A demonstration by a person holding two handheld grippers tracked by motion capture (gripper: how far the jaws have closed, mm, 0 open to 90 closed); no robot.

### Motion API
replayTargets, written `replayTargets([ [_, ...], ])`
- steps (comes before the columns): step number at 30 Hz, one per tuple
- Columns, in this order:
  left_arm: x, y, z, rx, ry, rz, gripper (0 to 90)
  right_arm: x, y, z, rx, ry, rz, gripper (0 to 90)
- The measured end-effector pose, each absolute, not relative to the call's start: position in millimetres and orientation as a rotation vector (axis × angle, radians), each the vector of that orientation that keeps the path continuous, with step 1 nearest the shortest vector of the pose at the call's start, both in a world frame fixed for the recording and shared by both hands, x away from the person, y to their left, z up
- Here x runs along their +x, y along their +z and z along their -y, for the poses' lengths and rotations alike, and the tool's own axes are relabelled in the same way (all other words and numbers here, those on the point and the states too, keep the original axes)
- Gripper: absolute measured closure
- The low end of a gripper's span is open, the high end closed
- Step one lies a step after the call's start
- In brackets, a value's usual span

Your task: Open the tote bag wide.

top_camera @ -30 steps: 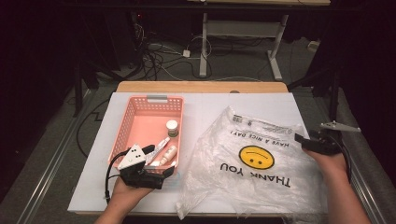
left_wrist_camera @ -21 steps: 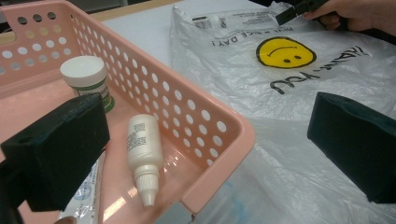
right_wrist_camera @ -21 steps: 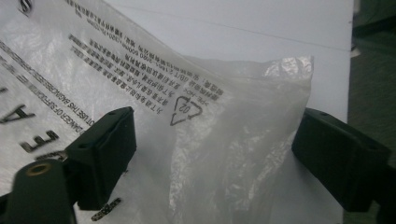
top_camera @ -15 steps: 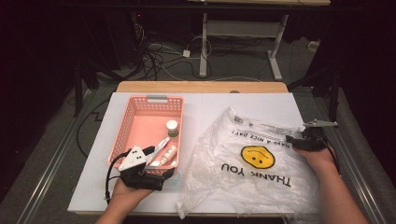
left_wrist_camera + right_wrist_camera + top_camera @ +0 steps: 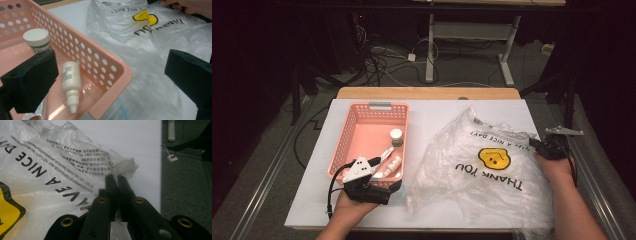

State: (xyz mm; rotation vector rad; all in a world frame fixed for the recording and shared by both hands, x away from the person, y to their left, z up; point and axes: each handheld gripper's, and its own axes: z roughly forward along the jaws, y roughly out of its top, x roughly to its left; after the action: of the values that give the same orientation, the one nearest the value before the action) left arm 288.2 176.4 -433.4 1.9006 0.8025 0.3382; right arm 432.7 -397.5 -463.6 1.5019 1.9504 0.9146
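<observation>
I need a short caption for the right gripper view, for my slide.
Right gripper shut on edge of clear printed plastic bag lying on white table.

A lab or recording studio is suggested: a white-covered wooden desk [image 5: 432,112] is set among dark surroundings, with tangled black cables [image 5: 382,60] and a metal-legged table frame [image 5: 472,37] seen beyond on grey floor.

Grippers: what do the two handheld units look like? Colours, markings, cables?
Left gripper: black body, grey three-cornered plate dotted with dark spots on top, black cable looping off. Its fingers are blocky matte-black pads. Right gripper: black, grey plate on top; slim black fingers, brass-coloured rivets on the linkages. Forearms bare, no sleeves.
</observation>
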Motion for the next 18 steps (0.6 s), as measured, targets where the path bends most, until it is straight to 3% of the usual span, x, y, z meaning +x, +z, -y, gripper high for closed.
replayTargets([
  [11,287.3,-431.7,-179.1,1.887,0.345,-0.801,0.0,454.4,-447.3,427.6,1.675,0.895,-1.667,90.0],
  [12,287.5,-431.7,-179.2,1.884,0.343,-0.801,0.0,453.8,-449.8,431.6,1.701,0.916,-1.663,82.4],
  [13,287.6,-431.6,-179.5,1.882,0.344,-0.802,0.0,453.8,-449.8,431.6,1.701,0.916,-1.663,82.4],
  [15,287.6,-431.6,-180.4,1.877,0.344,-0.806,0.0,448.7,-448.3,433.8,1.677,0.945,-1.682,57.2],
  [17,287.8,-431.7,-181.7,1.875,0.343,-0.814,0.0,445.1,-445.8,434.1,1.661,0.953,-1.685,52.9],
  [18,288.0,-431.8,-182.2,1.873,0.342,-0.815,0.0,434.3,-439.1,433.9,1.616,0.946,-1.693,46.4],
])
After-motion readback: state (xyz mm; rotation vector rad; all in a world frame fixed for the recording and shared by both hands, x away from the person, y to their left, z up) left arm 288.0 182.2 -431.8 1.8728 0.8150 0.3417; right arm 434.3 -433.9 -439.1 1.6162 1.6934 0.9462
